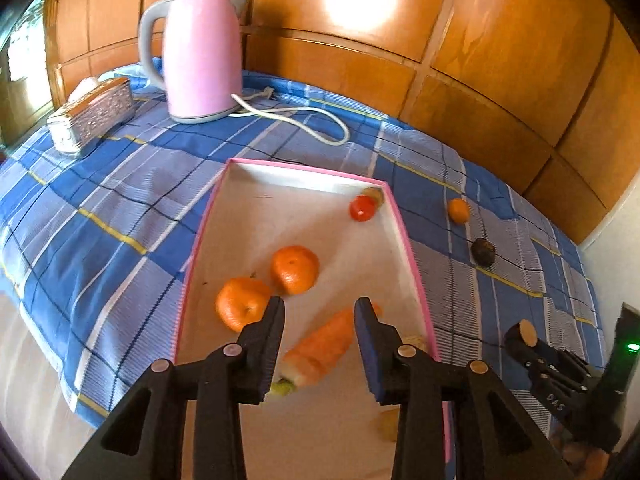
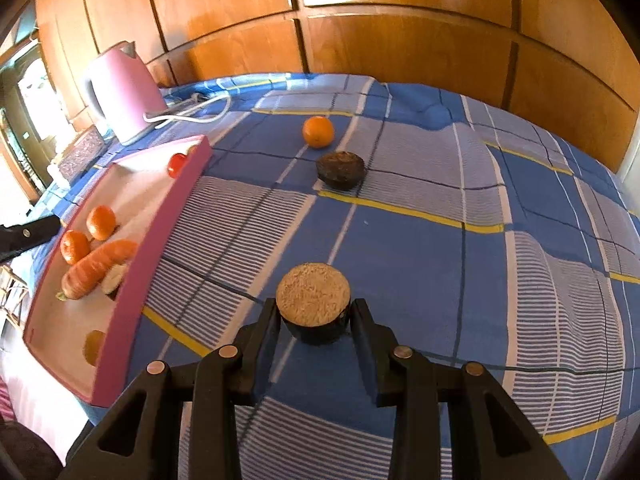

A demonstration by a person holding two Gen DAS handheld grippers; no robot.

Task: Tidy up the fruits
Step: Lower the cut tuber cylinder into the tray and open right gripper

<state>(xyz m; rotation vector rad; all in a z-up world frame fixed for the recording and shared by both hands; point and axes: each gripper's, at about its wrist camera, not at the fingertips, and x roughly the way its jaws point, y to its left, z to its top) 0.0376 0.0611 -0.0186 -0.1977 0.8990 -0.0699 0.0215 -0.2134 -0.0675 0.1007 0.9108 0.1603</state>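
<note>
Left wrist: the left gripper (image 1: 320, 308) hangs over the pink-rimmed box (image 1: 404, 232), fingers spread and empty, a carrot (image 1: 320, 348) lying in the box below them beside two glossy tangerines (image 1: 294, 268); best lifted straight clear.

Right wrist: right of the box, the right gripper (image 2: 313, 312) pinches a dark, rough-skinned halved fruit (image 2: 313, 300), grainy cut face up; carry it level over the rim. A whole dark fruit (image 2: 341, 170) and an orange (image 2: 318, 131) wait farther right on the checked cloth (image 2: 440, 248).

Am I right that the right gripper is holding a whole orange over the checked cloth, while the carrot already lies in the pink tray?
Not quite. The right gripper is shut on a dark-skinned cut fruit piece with a pale, grainy cut face, not a whole orange, as the right wrist view shows. The rest stands: it is over the checked cloth, and the carrot lies in the pink tray.
</note>
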